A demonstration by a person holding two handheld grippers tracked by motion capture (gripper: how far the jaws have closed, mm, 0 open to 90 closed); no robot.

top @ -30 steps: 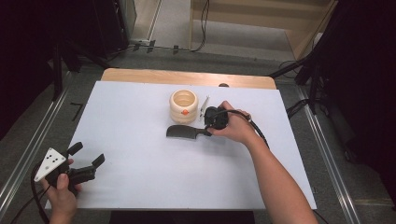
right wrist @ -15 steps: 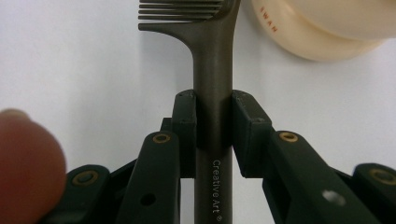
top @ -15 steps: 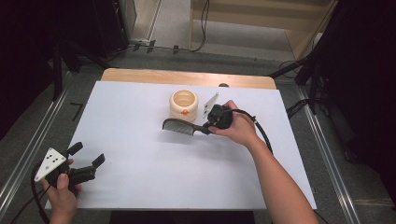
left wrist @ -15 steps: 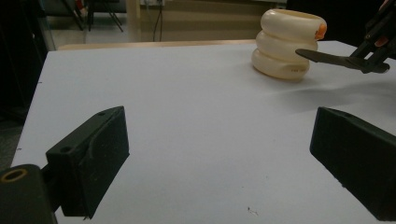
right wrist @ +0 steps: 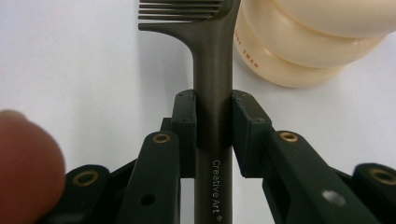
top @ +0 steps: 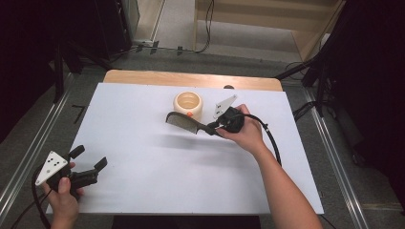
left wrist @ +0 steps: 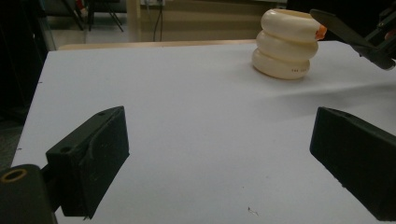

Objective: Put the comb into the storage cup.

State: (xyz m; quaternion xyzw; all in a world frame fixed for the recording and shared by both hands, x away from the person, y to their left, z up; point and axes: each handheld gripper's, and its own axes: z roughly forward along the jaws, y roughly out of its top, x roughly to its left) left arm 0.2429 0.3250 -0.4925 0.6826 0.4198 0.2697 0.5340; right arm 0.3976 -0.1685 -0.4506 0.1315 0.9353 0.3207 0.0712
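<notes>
A dark comb (top: 183,122) hangs above the white table top, its handle (right wrist: 213,84) clamped between the jaws of my right gripper (top: 212,128). Its toothed end reaches left, close beside a cream ribbed pot (top: 188,103) at the back middle. In the right gripper view my right gripper (right wrist: 213,114) is shut on the handle, with the pot (right wrist: 299,44) just to the upper right. My left gripper (top: 89,158) rests at the front left corner, open with nothing between its jaws. In the left gripper view the pot (left wrist: 286,44) stands far ahead and the comb (left wrist: 348,32) comes in beside it.
The white board (top: 143,157) covers a wooden table whose bare edge (top: 157,77) shows at the back. Metal rails (top: 28,157) run along both sides. A black cable (top: 271,138) trails from my right gripper across the board's right part.
My right gripper has lifted the comb off the board and carried it left and back, towards the cream pot. My left gripper has stayed still.
</notes>
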